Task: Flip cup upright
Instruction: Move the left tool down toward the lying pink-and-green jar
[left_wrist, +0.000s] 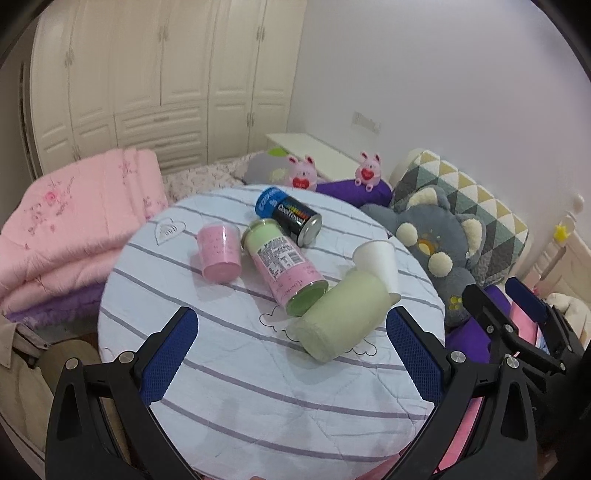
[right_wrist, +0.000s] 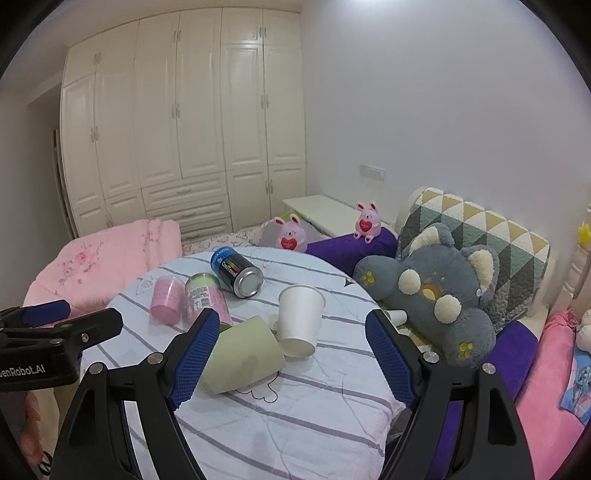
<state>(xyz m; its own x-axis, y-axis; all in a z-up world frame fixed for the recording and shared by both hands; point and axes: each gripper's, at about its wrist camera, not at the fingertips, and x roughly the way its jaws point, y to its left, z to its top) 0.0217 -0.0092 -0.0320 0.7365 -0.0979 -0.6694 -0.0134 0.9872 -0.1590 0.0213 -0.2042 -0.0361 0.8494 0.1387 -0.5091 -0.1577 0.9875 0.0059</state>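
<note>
Left tongs (left_wrist: 291, 354) gape wide above the striped table (left_wrist: 236, 387), the green cup (left_wrist: 341, 315) lying on its side.

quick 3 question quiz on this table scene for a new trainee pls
1. True or false: the white cup stands upright.
2. Which lies nearest the right gripper? A) pink cup B) green cup C) black can
3. Fill in: both grippers are ___.

Key: 1 false, it lies tipped on the table. 2 B. 3 open, left gripper included.
</note>
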